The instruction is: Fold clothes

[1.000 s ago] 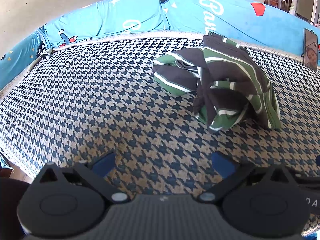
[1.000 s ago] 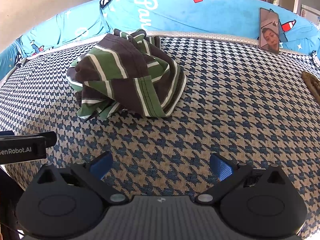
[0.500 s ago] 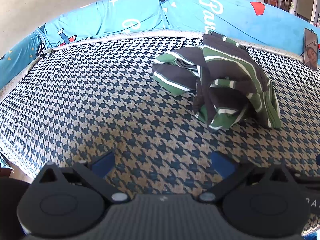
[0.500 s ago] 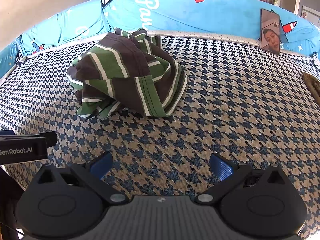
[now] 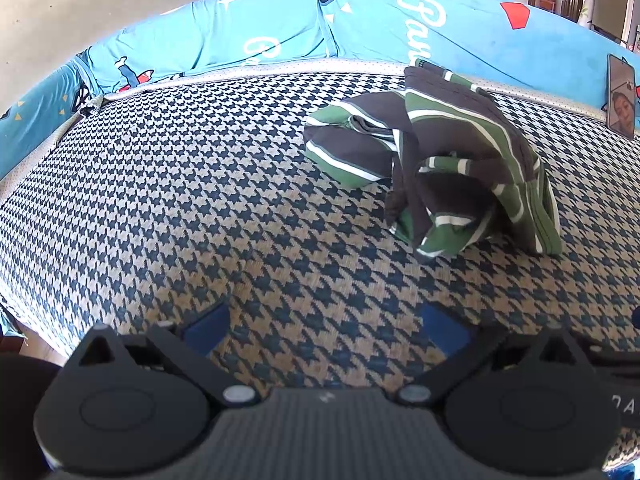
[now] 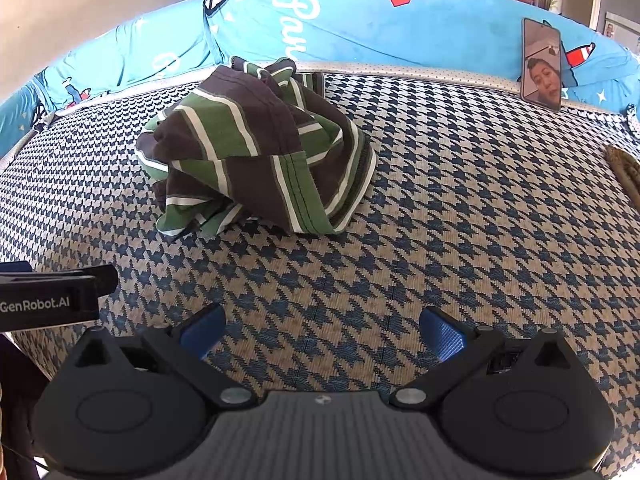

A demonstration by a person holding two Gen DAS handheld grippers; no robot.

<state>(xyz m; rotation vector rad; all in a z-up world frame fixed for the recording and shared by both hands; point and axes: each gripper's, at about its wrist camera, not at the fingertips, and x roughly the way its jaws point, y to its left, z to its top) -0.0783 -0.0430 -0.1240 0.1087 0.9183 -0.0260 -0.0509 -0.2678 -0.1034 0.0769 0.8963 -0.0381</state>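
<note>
A crumpled garment with dark brown, green and white stripes (image 5: 436, 160) lies in a heap on the houndstooth mat (image 5: 200, 200). In the right wrist view the garment (image 6: 256, 156) sits up and left of centre. My left gripper (image 5: 324, 330) is open and empty, low over the mat, short of the garment and to its left. My right gripper (image 6: 322, 334) is open and empty, short of the garment and to its right. The left gripper's body (image 6: 52, 300) shows at the left edge of the right wrist view.
A blue printed cushion (image 5: 360, 28) runs along the far edge of the mat. A phone (image 6: 542, 64) leans upright against the cushion at the far right. A brown fibrous object (image 6: 624, 172) lies at the mat's right edge. The mat's left edge drops off (image 5: 16, 304).
Both views have crept slightly closer to the garment. The garment has not moved and both grippers stay open.
</note>
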